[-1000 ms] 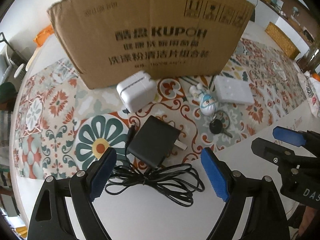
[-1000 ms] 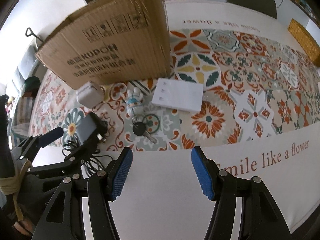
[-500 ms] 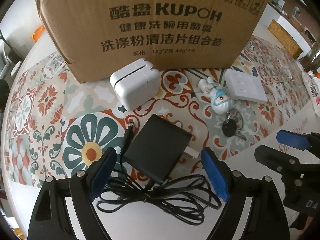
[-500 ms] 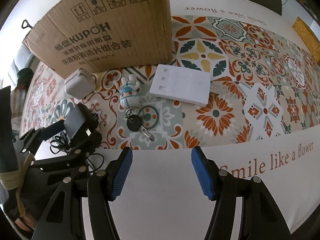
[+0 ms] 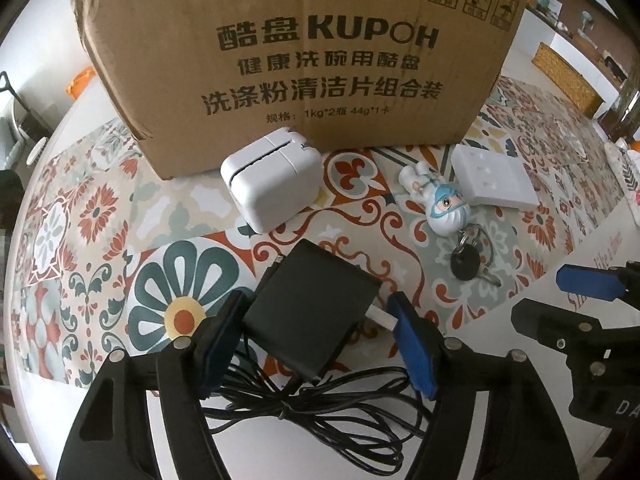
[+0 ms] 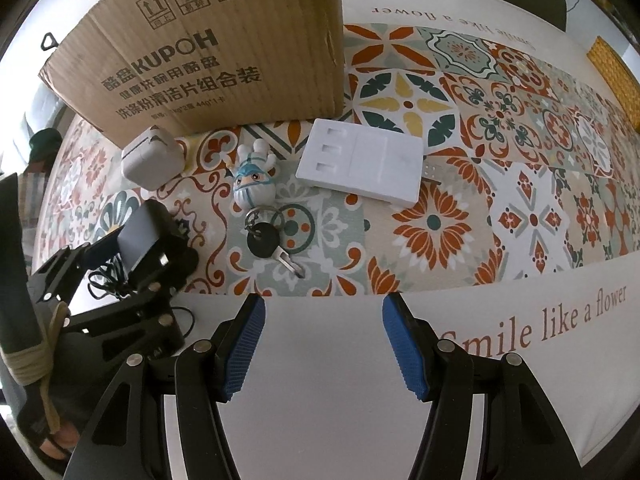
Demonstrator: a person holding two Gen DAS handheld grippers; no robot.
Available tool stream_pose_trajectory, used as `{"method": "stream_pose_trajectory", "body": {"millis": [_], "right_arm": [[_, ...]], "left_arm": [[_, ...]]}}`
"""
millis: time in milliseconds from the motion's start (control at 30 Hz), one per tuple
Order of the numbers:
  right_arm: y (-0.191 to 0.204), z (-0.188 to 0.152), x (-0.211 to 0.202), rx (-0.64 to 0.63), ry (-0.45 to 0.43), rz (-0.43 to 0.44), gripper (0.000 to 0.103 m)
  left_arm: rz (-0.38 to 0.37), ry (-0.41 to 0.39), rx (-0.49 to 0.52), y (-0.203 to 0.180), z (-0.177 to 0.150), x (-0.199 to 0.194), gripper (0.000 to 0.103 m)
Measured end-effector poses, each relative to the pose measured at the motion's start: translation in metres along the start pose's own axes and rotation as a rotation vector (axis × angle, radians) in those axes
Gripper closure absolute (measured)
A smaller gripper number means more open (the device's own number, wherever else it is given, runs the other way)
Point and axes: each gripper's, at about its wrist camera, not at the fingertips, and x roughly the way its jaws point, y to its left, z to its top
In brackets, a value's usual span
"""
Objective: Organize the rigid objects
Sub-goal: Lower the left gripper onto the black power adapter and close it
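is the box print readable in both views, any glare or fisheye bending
Left wrist view: the print on the cardboard box is sharp and readable, though its edges bow outward from the fisheye and the frame corners go dark. Right wrist view: the same print is smaller and slanted but still legible; the black charger between the left gripper's fingers shows a pale sheen.

The left gripper (image 5: 316,340) has moved forward, its fingers now flanking the black charger (image 5: 310,312) instead of stopping short at the cable (image 5: 320,408). The cardboard box (image 5: 304,52) looms nearer.
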Motion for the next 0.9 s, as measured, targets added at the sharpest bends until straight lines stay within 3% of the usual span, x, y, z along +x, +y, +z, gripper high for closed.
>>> {"method": "stream_pose_trajectory", "body": {"millis": [267,533,900], "right_arm": [[0.008,-0.001,-0.002,-0.023,-0.012,0.015,0.042],[0.014,0.002,-0.006,-0.030,-0.028,0.040,0.042],[0.025,0.013,-0.018,-0.064,-0.083,0.087,0.042]], "left_arm": [[-0.048,0.000,-0.056,0.011,-0.005,-0.013,0.032],[-0.004,-0.022,-0.090,0.023,-0.014,-0.036,0.032],[0.002,-0.064,-0.162,0.037,-0.018,-0.065,0.033]]}}
